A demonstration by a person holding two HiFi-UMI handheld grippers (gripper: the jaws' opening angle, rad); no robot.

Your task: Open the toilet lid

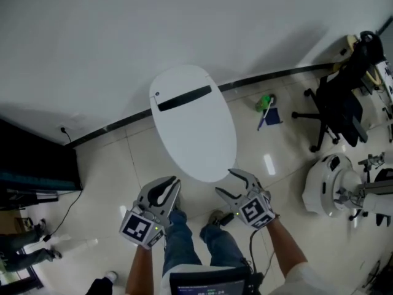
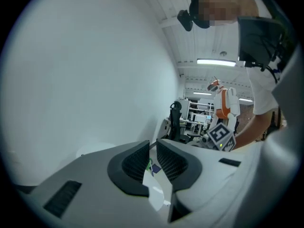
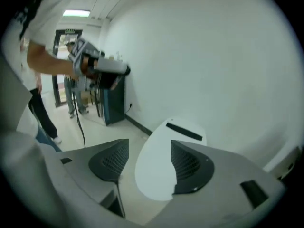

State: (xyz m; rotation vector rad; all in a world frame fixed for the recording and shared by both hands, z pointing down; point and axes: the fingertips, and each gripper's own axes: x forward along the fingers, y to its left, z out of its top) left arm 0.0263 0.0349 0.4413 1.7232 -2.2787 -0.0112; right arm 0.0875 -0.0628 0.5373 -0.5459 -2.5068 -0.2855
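- Approach step: toilet lid point(image 1: 193, 125) down, untouched.
- Right tool point(image 1: 226, 183) jaws apart, empty; left tool point(image 1: 171, 188) almost together, empty.
- Next: reach far, hook lid's near edge, lift.

Chair point(image 1: 338, 106) R of toilet lid point(image 1: 195, 131)

White toilet lid point(image 1: 199, 134) with a black strip point(image 1: 184, 97) — cream floor tiles point(image 1: 123, 165).
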